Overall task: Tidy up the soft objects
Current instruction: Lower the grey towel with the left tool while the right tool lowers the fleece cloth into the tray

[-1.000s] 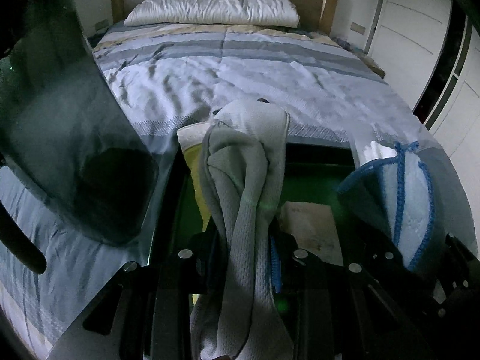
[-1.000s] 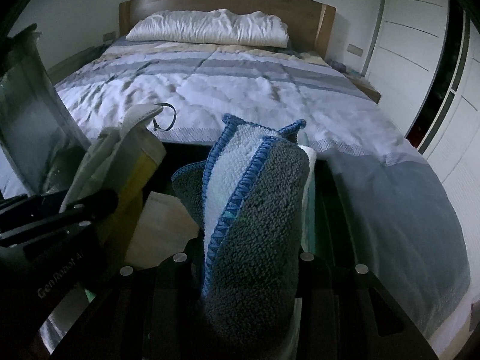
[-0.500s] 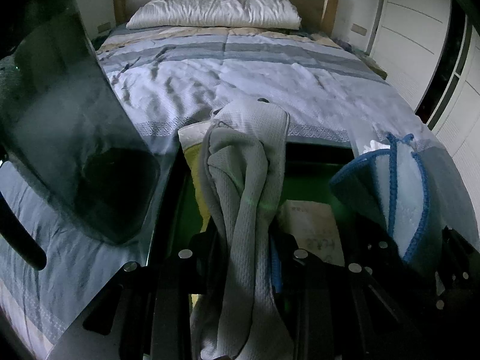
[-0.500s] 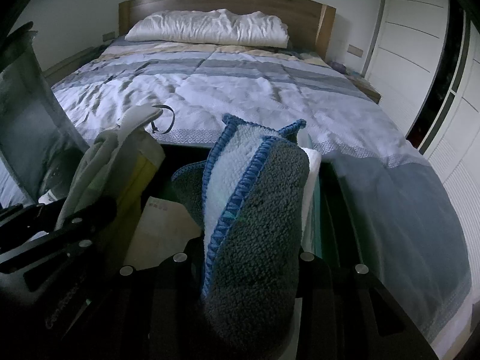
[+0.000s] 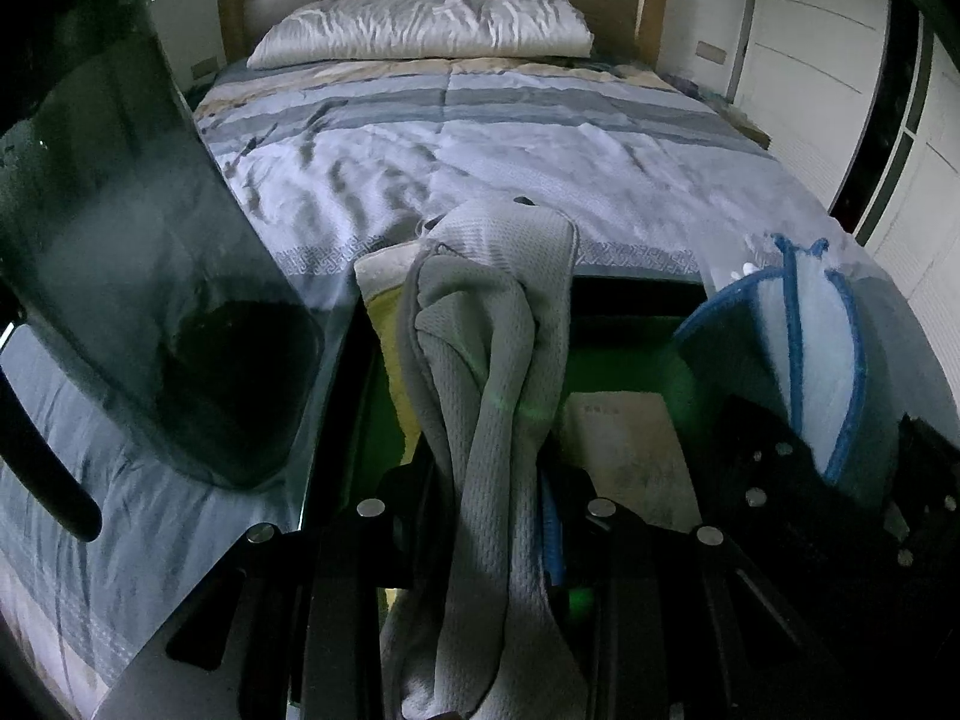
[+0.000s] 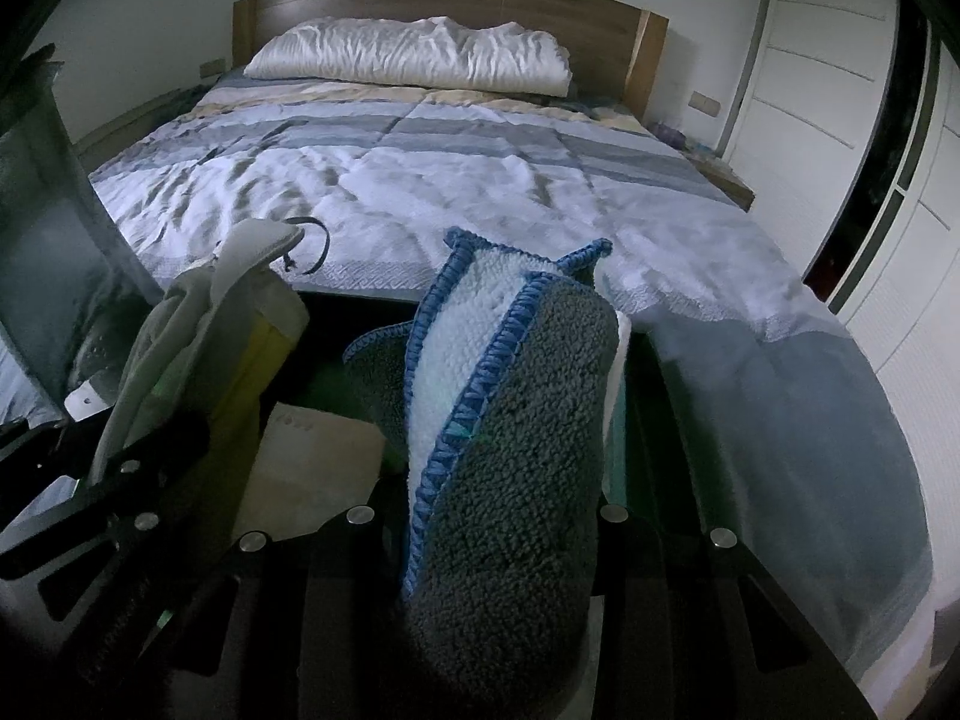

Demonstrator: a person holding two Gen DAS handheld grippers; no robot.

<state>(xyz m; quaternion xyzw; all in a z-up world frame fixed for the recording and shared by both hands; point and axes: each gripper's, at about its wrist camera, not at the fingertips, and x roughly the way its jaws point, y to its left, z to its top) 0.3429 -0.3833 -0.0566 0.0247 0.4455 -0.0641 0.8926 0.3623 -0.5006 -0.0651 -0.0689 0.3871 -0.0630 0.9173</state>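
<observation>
My left gripper (image 5: 486, 480) is shut on a light grey waffle-weave cloth (image 5: 486, 372), held bunched and upright over a dark open box (image 5: 630, 300) at the foot of the bed. My right gripper (image 6: 486, 504) is shut on a fluffy grey and white cloth with blue stitched edging (image 6: 510, 420). That cloth also shows at the right of the left wrist view (image 5: 798, 348), and the grey cloth at the left of the right wrist view (image 6: 198, 324). A yellow and white cloth (image 5: 390, 324) stands in the box behind the grey one.
A bed with a striped blue, grey and white duvet (image 6: 450, 180) and a white pillow (image 6: 408, 54) fills the view ahead. A dark translucent lid (image 5: 132, 276) stands at the left. A white paper (image 6: 312, 468) lies in the box. White wardrobe doors (image 6: 840, 90) are on the right.
Both grippers have drifted slightly, still holding their cloths. In the left wrist view the blue-edged cloth sits a little lower and further right.
</observation>
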